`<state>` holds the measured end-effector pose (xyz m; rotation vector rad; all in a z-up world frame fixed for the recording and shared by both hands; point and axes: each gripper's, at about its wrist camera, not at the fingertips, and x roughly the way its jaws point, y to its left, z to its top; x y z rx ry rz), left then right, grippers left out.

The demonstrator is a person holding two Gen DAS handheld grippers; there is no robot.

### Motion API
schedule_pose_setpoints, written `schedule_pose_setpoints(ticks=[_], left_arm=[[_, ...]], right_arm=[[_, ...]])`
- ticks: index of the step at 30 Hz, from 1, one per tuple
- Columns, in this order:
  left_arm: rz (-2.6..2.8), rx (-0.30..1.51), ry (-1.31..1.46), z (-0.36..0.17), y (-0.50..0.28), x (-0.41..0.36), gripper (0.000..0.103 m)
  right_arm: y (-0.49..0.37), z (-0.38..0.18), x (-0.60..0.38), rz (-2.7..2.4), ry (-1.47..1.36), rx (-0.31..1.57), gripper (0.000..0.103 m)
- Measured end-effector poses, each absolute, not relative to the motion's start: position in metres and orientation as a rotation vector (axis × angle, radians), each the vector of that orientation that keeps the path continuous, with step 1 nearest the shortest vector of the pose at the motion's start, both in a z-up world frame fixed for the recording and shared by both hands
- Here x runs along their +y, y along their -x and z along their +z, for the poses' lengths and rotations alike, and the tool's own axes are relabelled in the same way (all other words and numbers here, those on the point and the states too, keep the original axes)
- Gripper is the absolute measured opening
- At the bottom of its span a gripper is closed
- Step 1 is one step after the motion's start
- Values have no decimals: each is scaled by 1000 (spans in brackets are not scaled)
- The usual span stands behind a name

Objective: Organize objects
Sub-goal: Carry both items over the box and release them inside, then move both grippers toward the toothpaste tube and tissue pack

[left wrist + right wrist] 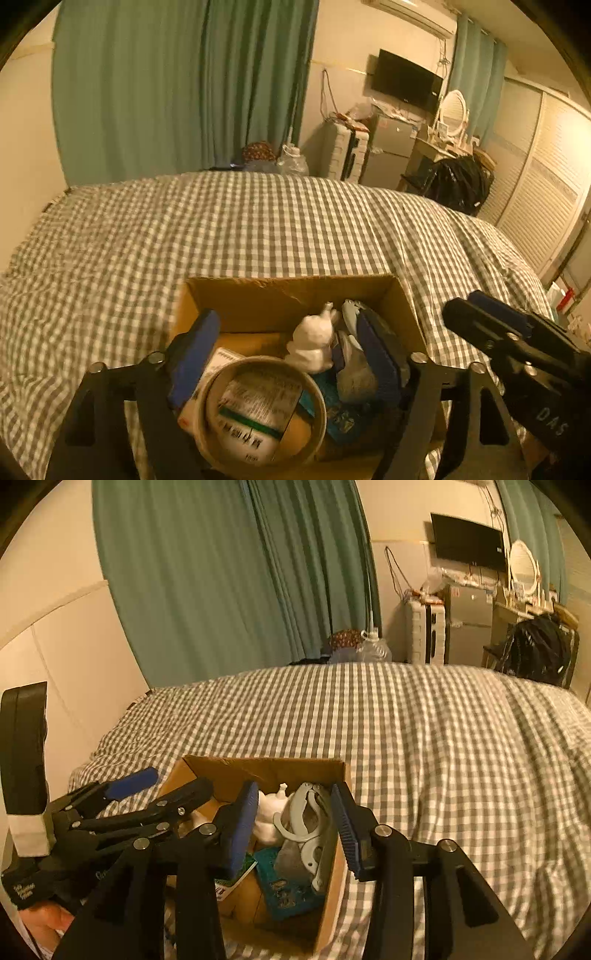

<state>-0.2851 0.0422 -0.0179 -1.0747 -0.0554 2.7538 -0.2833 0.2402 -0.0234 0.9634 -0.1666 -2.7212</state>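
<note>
Two blue-padded fingers of the left gripper (pixel 284 354) stand wide apart in the left wrist view, and between them, close to the camera, sits a roll of tape (pixel 263 410) with nothing pressing on its sides. The roll faces its open core up toward the lens, so its axis runs roughly along the fingers; it is a pale brown ring, and printed labels show through its hole. It lies at the near end of an open cardboard box (pixel 295 291) on a grey-and-white checked bedspread (pixel 258 229). Ahead of the jaws' gap, inside the box, stands a white figurine (pixel 314 343), and against the right finger rests a grey tool with a teal packet under it. The right gripper (pixel 491 325) enters beyond the right finger, outside the box wall. In the right wrist view the right gripper (pixel 295 823) also has its jaws wide and empty, poised over the same box (pixel 266 768). Between its pads lie pale grey pliers-like handles (pixel 306 819), long axis running away from the camera, the white figurine (pixel 269 808) beside the left pad, and a teal packet (pixel 288 882) nearer. The left gripper (pixel 162 786) reaches in left of those jaws, its fingers parted.
</note>
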Motion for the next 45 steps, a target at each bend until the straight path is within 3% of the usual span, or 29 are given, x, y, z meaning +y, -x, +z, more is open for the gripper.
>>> schedule_pose_setpoints(ticks=[5, 8, 10, 15, 19, 31, 39, 45], left_arm=[[2803, -59, 1026, 8, 253, 35, 91], [2829, -55, 993, 24, 229, 30, 91], [2849, -55, 968, 34, 213, 26, 98], [2893, -77, 941, 48, 178, 12, 103], [2913, -67, 948, 49, 157, 0, 103], [3122, -47, 1034, -2, 105, -44, 103], [3143, -125, 1206, -82, 101, -56, 103], [3120, -106, 1290, -131, 108, -42, 103]], right_arm=[[249, 6, 240, -2757, -914, -110, 52], [227, 21, 240, -2786, -881, -80, 61], [208, 33, 239, -2812, -856, -54, 69], [172, 52, 233, -2841, -826, -2, 77], [147, 53, 234, -2832, -820, 6, 91], [119, -10, 233, -2871, -846, 36, 96], [129, -89, 225, -2827, -989, -81, 96], [142, -135, 203, -2773, -1120, 6, 96]])
